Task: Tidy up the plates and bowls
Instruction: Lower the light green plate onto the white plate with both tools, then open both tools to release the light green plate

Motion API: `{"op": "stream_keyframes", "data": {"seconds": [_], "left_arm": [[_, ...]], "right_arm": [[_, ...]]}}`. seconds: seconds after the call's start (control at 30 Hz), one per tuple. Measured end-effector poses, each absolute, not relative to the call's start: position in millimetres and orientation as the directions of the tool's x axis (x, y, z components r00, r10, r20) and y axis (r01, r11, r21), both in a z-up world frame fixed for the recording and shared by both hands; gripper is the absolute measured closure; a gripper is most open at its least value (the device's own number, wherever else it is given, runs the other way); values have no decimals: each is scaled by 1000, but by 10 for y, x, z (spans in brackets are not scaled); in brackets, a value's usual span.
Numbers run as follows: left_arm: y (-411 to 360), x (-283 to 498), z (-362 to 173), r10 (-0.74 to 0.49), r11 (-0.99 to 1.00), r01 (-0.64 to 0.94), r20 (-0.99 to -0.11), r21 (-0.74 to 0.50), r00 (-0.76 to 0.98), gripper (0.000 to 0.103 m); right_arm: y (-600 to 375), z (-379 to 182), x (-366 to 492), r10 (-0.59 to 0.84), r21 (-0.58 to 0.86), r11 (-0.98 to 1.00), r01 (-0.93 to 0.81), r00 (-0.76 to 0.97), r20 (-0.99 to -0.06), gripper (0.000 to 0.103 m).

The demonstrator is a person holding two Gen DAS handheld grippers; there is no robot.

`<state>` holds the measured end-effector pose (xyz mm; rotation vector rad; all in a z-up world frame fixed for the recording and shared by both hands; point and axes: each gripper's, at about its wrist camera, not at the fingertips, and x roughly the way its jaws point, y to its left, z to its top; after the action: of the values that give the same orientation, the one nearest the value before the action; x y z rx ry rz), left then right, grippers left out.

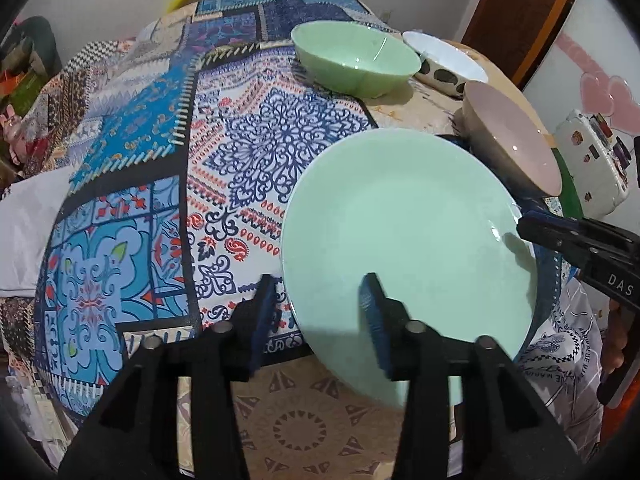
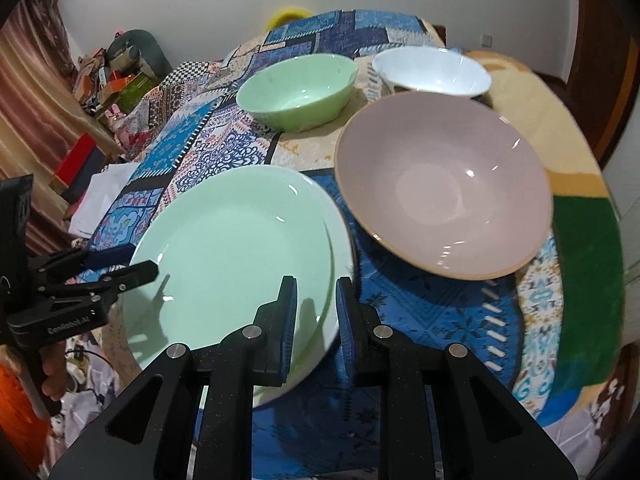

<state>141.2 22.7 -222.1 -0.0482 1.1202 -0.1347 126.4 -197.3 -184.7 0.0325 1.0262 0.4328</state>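
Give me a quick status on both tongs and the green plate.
Right tongs shut on green plate rim. Left tongs open, straddling the opposite rim. Pink bowl close beside.

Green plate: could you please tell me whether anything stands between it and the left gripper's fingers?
Nothing visible does. The left gripper, fingers open, straddles the rim of the green plate; the right gripper clamps another edge.

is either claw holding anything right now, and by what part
The right claw is shut on the near rim of the green plate. The left claw stands open astride the plate's opposite edge, not pressing it.
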Motion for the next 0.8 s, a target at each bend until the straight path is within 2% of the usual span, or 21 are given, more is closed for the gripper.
{"op": "stream_keyframes", "data": {"seconds": [0.2,0.37,0.57,0.8], "left_arm": [[216,1359,-1996,-117,993,80,-874,-89,472,44],[135,1375,-1714,-116,993,91,-834,-80,540,33],[-25,1512,-1465,-149,988,118,-790,-97,595,17],[-300,1799,-1434,-187,979,177,-781,-99,595,14]], "right_arm": [[-2061,-1717,1258,355,213,921,-327,477,-804,80],[-2161,-1562,1271,354,207,925,-320,521,-777,58],[-2346,-1447,1342,312,182,945,-272,580,-753,47],[-2595,-1474,1512,256,165,965,-203,606,-753,41]]}}
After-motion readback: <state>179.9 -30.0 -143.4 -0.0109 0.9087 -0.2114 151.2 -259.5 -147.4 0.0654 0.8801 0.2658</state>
